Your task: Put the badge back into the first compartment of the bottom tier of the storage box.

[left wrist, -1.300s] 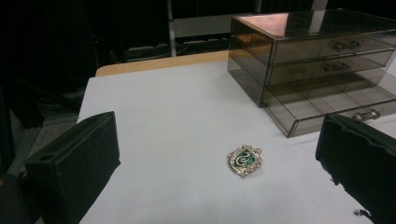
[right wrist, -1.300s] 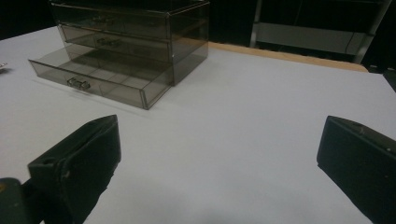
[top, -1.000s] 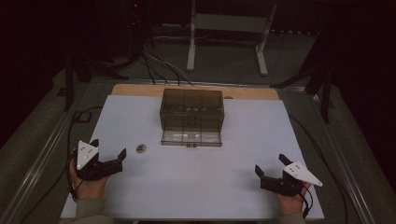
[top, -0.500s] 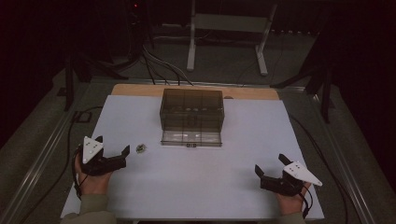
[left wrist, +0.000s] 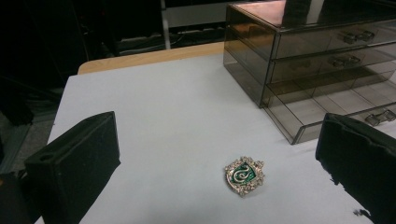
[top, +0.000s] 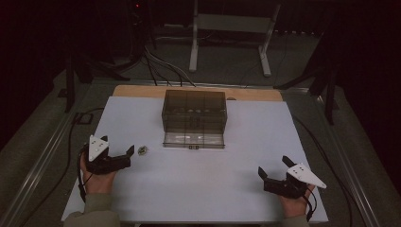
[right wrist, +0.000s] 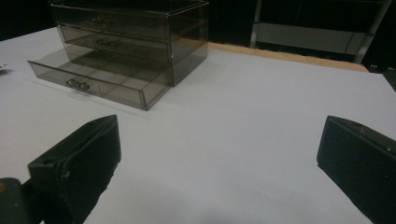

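White table cover (top: pixel 246 142), wooden table edge (top: pixel 142 91), metal stand (top: pixel 229 28), floor cables (top: pixel 161 64)

Smoky drawer box (top: pixel 194 118) at counter (top: pixel 198 189) rear, bottom drawer out. Small badge (top: pixel 142 151) near-left of box, beside gaping left tool (top: pixel 128 156). Right tool (top: pixel 273 169) gaping, near-right of box.

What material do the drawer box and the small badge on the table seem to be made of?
Drawer box: probably smoky clear plastic such as acrylic, glossy; you see the drawers and table through its walls, and the top reflects light.
Badge: looks like cast metal, silvery and shiny, with green enamel in the middle; its bumpy rim glints. It may be plated plastic; I cannot tell.
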`<move>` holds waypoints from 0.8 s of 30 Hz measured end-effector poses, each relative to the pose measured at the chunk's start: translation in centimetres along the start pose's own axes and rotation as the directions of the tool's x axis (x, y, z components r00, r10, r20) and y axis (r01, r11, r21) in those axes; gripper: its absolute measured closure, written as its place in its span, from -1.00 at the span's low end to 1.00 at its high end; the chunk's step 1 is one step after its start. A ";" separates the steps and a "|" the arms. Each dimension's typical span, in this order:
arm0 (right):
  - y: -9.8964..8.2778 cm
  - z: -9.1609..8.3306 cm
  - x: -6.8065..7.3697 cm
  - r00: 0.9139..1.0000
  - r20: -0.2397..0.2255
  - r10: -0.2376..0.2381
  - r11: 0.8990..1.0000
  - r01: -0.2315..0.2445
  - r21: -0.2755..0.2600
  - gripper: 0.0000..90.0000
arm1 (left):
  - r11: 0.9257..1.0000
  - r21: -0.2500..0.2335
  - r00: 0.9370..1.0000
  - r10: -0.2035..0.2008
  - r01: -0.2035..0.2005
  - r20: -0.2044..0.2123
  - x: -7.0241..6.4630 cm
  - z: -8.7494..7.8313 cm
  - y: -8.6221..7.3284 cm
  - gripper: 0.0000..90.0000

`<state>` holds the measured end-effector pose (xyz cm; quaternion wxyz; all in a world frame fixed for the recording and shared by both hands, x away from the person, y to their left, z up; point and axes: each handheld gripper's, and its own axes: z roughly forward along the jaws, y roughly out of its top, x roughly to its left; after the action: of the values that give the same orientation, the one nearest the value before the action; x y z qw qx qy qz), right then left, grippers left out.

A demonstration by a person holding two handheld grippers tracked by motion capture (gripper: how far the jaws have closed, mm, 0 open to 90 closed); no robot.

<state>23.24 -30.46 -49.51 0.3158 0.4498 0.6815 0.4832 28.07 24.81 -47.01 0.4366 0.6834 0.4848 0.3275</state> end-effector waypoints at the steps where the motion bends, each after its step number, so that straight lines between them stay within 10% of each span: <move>1: 0.0 0.0 0.0 1.000 0.000 0.000 1.000 0.000 0.000 -1.00 | 1.000 0.001 1.000 0.001 -0.001 0.000 0.0 0.1 0.0 -0.99; 24: 0.0 0.0 0.0 1.000 -0.004 0.000 1.000 0.000 0.000 -1.00 | 1.000 0.021 1.000 0.009 -0.010 0.011 -0.5 1.8 0.1 -0.99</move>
<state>23.28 -30.47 -49.52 0.3143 0.4490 0.6821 0.4841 29.51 23.82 -47.63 0.4303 0.6921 0.4827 0.3207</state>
